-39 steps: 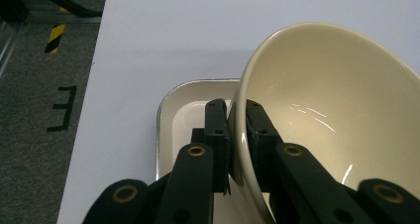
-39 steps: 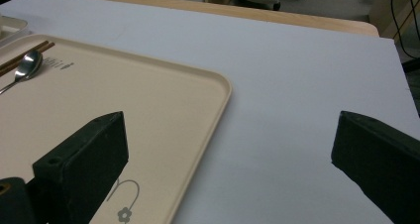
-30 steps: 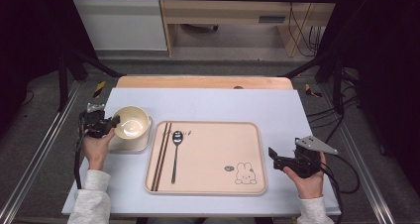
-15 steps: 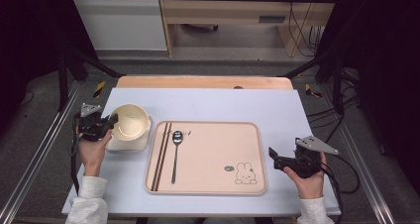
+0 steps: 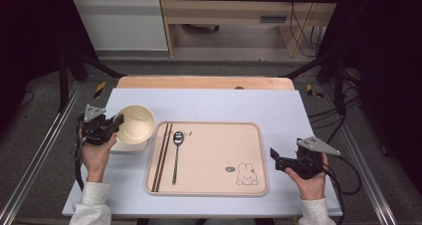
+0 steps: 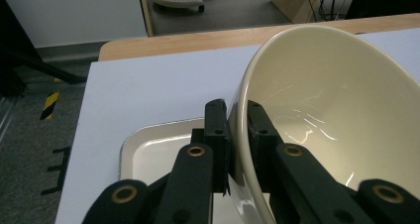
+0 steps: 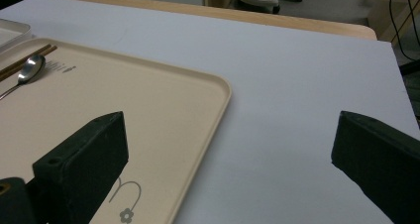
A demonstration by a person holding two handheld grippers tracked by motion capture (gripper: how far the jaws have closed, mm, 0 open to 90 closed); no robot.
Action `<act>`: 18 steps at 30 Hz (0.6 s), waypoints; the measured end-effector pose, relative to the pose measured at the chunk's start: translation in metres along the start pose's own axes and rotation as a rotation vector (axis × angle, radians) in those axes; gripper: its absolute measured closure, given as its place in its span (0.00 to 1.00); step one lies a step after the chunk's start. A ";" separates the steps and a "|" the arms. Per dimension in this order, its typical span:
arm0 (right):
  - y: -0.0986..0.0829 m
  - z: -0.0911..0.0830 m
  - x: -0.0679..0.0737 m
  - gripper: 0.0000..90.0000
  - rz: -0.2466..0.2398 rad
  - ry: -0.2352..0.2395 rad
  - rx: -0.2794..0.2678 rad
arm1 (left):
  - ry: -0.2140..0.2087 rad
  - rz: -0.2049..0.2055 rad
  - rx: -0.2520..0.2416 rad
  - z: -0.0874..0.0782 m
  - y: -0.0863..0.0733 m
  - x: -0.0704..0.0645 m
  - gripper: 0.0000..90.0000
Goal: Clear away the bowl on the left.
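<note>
Two grippers sit at opposite ends of the pale blue table [image 5: 214, 103]. On the person's left, the left gripper [image 5: 115, 123] pinches the near wall of a cream bowl [image 5: 135, 123]: in the left gripper view one black jaw lies outside the rim and the other inside, pressed against the glazed wall of the bowl [image 6: 341, 110], which is tilted so its opening faces partly toward the camera. The bowl hangs over a small white square dish [image 5: 130, 146] that lies on the table just left of the tray; in the left gripper view the white square dish [image 6: 148, 154] shows beneath the jaws. Whether the bowl's base touches the dish cannot be told. The beige tray [image 5: 214, 185] lies in the middle of the table, with a pair of dark chopsticks [image 5: 161, 155] along its left side and a metal spoon [image 5: 176, 153] just beside them, bowl end away from the person. A small rabbit drawing [image 5: 246, 174] marks the tray's near right corner. The right gripper [image 5: 274, 155] is held in a hand at the tray's right edge, its jaws spread wide and holding nothing; in the right gripper view they frame the tray's corner [image 7: 213, 90] and bare table.
</note>
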State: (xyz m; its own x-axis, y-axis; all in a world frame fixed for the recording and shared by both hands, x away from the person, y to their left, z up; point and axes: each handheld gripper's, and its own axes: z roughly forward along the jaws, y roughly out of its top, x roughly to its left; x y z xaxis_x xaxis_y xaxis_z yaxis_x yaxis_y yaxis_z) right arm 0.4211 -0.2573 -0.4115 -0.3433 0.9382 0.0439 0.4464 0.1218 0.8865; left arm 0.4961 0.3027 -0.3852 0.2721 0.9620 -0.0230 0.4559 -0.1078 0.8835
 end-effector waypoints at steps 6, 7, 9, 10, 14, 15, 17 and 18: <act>0.000 0.000 0.001 0.01 -0.002 0.000 -0.002 | -0.035 0.014 -0.019 -0.001 0.005 -0.017 0.92; 0.000 0.000 0.001 0.01 -0.003 0.000 -0.002 | -0.038 0.017 -0.022 -0.001 0.006 -0.020 0.92; 0.000 -0.001 0.001 0.01 -0.002 0.001 -0.002 | -0.050 0.022 -0.027 -0.001 0.007 -0.026 0.92; 0.000 -0.001 0.000 0.01 -0.005 -0.001 -0.004 | -0.057 0.024 -0.029 -0.001 0.008 -0.029 0.92; 0.001 -0.002 0.000 0.01 -0.002 0.000 -0.008 | -0.079 0.036 -0.036 0.000 0.011 -0.041 0.92; 0.001 -0.002 0.000 0.01 -0.002 0.001 -0.008 | -0.082 0.045 -0.038 0.000 0.012 -0.044 0.92; 0.001 -0.002 0.000 0.01 -0.005 0.004 -0.008 | -0.094 0.049 -0.042 0.000 0.013 -0.050 0.92; 0.001 -0.002 0.001 0.01 -0.004 0.006 -0.008 | -0.097 0.052 -0.044 0.001 0.013 -0.052 0.92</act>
State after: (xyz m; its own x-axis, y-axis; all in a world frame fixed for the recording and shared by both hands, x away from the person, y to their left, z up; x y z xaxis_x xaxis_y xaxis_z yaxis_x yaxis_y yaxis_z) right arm 0.4195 -0.2572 -0.4095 -0.3496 0.9359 0.0430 0.4387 0.1230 0.8902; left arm 0.4883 0.2509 -0.3727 0.3764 0.9262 -0.0206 0.4024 -0.1435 0.9041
